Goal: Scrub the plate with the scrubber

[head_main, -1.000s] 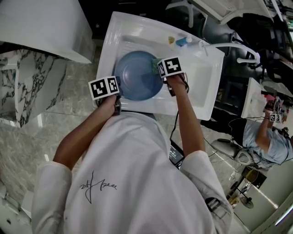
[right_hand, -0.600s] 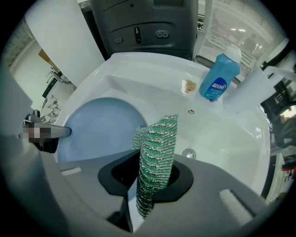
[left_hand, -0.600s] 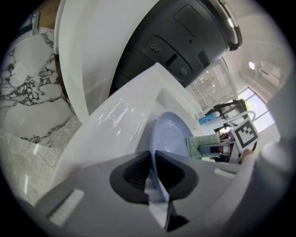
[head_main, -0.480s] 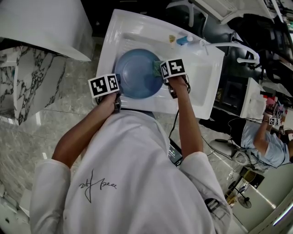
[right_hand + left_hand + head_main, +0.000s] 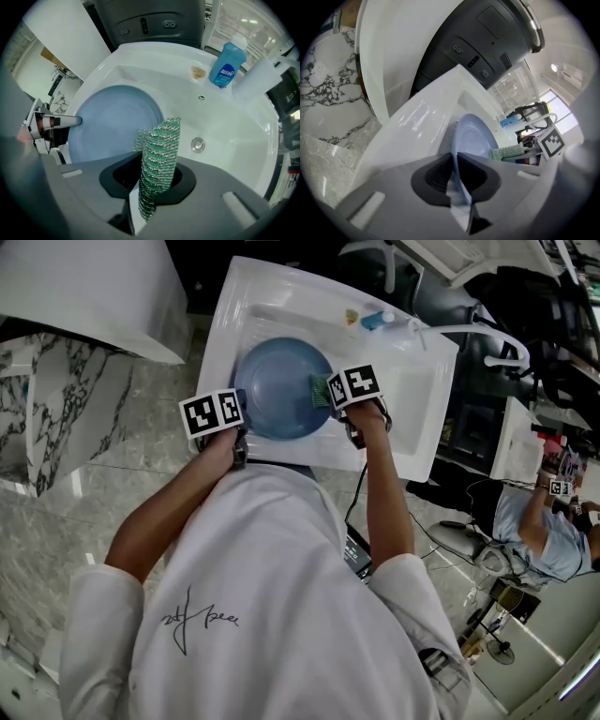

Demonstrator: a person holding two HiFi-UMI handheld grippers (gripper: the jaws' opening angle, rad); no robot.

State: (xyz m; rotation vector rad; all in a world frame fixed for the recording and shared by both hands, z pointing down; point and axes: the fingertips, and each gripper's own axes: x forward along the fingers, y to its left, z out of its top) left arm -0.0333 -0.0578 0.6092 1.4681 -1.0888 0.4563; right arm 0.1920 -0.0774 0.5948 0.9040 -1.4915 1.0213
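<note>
White sink (image 5: 412, 418); scrubber (image 5: 157, 159) upright at plate (image 5: 281, 390) rim

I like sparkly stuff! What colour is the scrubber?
Green with shiny silver stripes; the scrubber shows best in the right gripper view.

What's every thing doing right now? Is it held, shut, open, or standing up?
Plate: in the sink, gripped at its near rim.
Scrubber: clamped, sticking up by the plate's right edge.
Left gripper: shut on the plate.
Right gripper: shut on the scrubber.
Soap bottle: upright on the sink's back ledge, cap on.
</note>
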